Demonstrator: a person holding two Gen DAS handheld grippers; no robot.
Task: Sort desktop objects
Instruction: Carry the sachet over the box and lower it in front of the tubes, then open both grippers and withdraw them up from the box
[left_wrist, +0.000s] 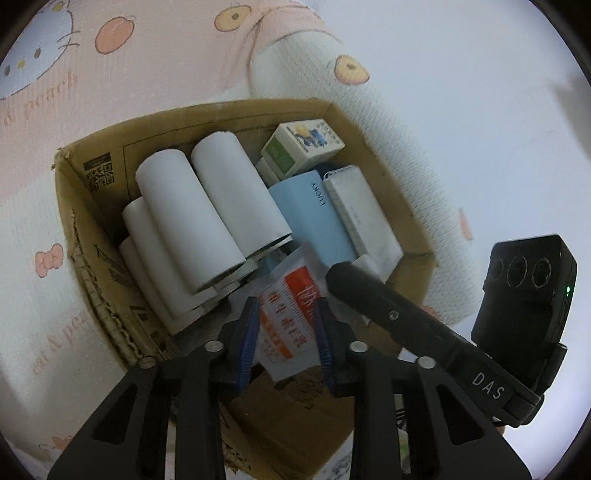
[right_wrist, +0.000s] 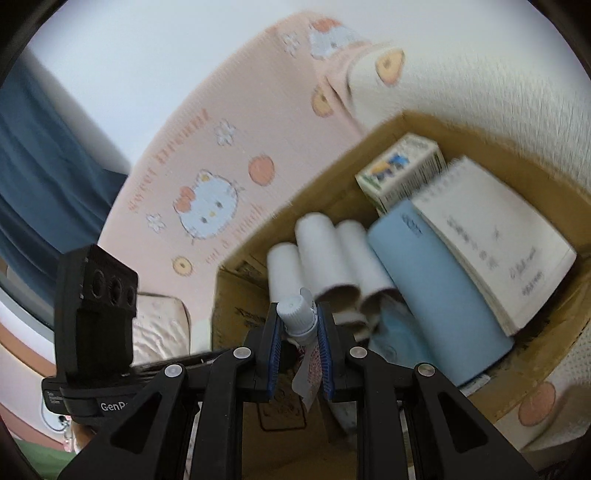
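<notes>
Left wrist view: the left gripper (left_wrist: 286, 341) grasps a white sachet with orange print (left_wrist: 286, 314) over the brown cardboard box (left_wrist: 92, 280); white paper rolls (left_wrist: 199, 218) lie ahead-left, the right tool's black bar (left_wrist: 399, 314) crosses ahead-right.

Right wrist view: the right gripper (right_wrist: 298, 341) clenches a white capped tube (right_wrist: 297, 314); a pale blue case (right_wrist: 439, 295) and spiral notepad (right_wrist: 495, 236) sit ahead-right in the box.

Four white rolls (left_wrist: 207, 206), one blue case (left_wrist: 310, 210), one notebook (left_wrist: 364, 218), one carton (left_wrist: 301, 146).

"LUCKY" runs along a pale blue case (left_wrist: 306, 218) in the cardboard box (left_wrist: 92, 236); "DAS" marks a black bar (left_wrist: 424, 332), and "GenP", cut off, a black mount (right_wrist: 92, 402). Other print is unreadable.
</notes>
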